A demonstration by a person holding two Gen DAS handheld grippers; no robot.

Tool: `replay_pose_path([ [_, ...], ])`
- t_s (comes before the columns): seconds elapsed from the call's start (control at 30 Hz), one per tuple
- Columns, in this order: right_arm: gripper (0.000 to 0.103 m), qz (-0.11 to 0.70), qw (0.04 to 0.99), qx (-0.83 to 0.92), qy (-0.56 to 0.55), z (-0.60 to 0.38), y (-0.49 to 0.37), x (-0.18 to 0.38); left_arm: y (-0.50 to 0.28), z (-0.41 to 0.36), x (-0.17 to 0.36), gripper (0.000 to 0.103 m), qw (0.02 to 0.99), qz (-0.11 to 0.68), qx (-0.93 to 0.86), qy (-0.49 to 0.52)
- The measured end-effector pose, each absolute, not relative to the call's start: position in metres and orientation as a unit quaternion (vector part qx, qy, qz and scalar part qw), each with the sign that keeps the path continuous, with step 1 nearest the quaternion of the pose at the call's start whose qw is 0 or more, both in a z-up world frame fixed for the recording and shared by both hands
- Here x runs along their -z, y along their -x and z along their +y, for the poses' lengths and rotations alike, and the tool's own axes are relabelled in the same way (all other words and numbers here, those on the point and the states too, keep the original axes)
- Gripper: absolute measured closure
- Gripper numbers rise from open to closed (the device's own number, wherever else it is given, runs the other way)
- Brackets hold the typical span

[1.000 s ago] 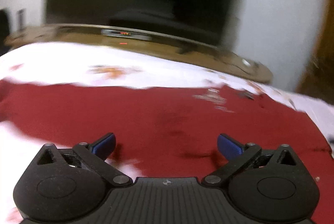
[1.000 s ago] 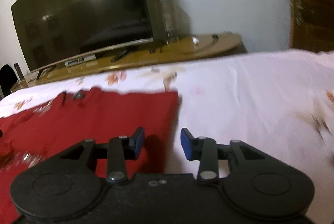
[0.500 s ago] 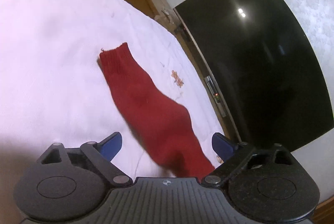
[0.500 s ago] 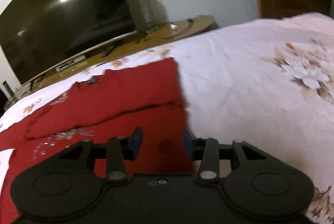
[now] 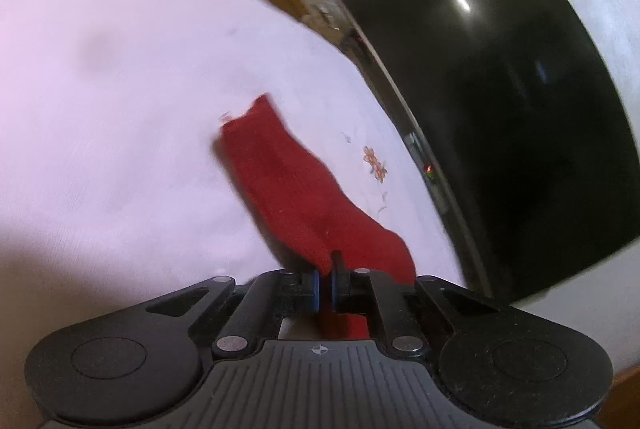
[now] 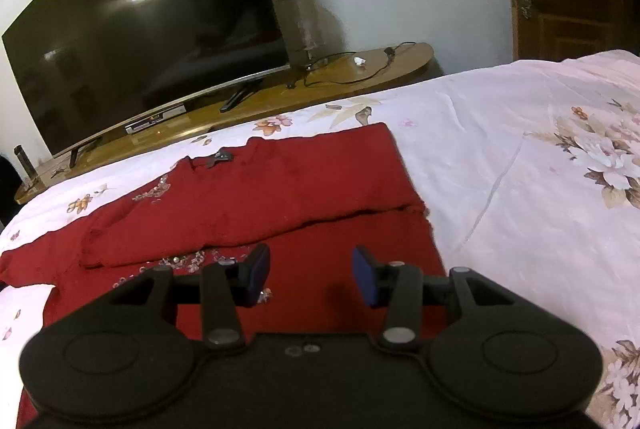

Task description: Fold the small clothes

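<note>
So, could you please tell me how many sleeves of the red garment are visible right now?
2. One sleeve lies folded across the garment's body; the other sleeve is pinched in the left gripper. They should be separate sleeves.

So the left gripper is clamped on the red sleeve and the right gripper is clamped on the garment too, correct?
Not quite. The right gripper is open above the red garment, as the right wrist view shows. The left gripper is indeed clamped on the red sleeve.
</note>
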State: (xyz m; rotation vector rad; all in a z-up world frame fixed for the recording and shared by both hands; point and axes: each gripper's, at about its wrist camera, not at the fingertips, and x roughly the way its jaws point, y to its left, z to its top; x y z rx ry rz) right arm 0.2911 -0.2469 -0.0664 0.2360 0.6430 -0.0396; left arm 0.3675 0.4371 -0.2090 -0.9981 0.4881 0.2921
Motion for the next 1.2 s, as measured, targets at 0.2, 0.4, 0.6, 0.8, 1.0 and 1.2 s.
replay_pose_path([
  [0.2, 0.058, 0.310, 0.942, 0.023, -0.124, -0.250, -0.290, 0.065, -0.380, 0.409, 0.163, 0.098, 0.885, 0.190, -0.104, 0.411],
  [0.4, 0.058, 0.312, 0.941, 0.020, -0.132, -0.256, -0.291, 0.071, -0.413, 0.323, 0.106, 0.098, 0.941, 0.170, -0.032, 0.291],
  [0.6, 0.057, 0.312, 0.940, 0.022, -0.139, -0.271, -0.283, 0.073, -0.429, 0.248, 0.084, 0.098, 0.941, 0.176, 0.052, 0.285],
  [0.8, 0.057, 0.317, 0.935, 0.034, -0.154, -0.298, -0.270, 0.078, -0.447, 0.158, 0.099, 0.098, 0.936, 0.217, 0.109, 0.256],
  [1.0, 0.057, 0.322, 0.932, 0.043, -0.162, -0.321, -0.257, 0.083, -0.465, 0.092, 0.125, 0.098, 0.933, 0.268, 0.130, 0.199],
  [1.2, 0.057, 0.329, 0.927, 0.048, -0.172, -0.337, -0.253, 0.088, -0.460, 0.035, 0.144, 0.098, 0.929, 0.313, 0.133, 0.148],
])
